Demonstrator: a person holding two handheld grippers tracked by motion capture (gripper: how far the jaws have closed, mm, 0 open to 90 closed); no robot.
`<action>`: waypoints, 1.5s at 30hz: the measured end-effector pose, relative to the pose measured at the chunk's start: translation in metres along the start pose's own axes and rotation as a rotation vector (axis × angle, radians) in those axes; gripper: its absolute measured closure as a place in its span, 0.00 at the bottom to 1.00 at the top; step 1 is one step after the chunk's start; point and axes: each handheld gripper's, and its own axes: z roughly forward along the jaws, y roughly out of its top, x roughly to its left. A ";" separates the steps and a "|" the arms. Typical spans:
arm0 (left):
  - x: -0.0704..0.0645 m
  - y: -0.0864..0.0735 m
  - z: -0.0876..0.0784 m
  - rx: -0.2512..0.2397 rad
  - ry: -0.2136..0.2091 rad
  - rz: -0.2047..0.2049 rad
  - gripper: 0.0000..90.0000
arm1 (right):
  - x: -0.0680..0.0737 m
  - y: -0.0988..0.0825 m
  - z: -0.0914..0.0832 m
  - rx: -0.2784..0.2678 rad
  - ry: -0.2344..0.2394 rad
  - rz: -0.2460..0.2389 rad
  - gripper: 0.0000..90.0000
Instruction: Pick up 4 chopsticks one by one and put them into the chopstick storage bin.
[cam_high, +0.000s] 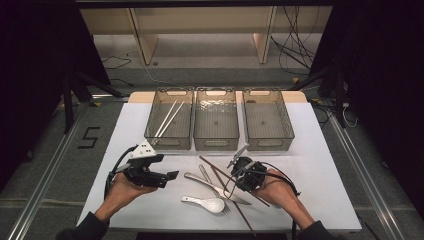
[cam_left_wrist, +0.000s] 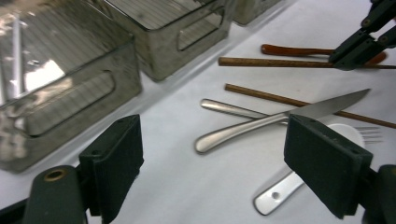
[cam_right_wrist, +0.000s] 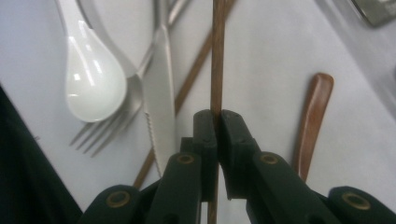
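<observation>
- On the white table's left side, the left gripper is held above bare tabletop, its jaws spread wide with nothing between them.
- Behind it, two pale chopsticks are seen lying in the leftmost smoked clear plastic bin.
- At centre, a white ceramic spoon, a steel knife and a steel fork are heaped together.
- To the right, one brown wooden chopstick is clamped between the closed pads of the right gripper; a second brown chopstick lies under the knife.

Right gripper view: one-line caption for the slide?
Right tool shut on a brown chopstick, above a white spoon, fork and knife on the white table.
</observation>
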 end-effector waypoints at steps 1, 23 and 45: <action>0.000 0.001 0.001 0.001 -0.002 -0.002 0.21 | 0.002 0.001 -0.002 -0.005 0.006 -0.009 0.96; -0.036 0.041 0.034 0.178 -0.149 0.252 0.23 | 0.028 0.005 -0.011 -0.023 0.046 -0.229 0.96; -0.058 0.038 0.070 0.417 -0.210 0.481 0.50 | 0.038 0.005 -0.012 -0.017 0.059 -0.296 0.96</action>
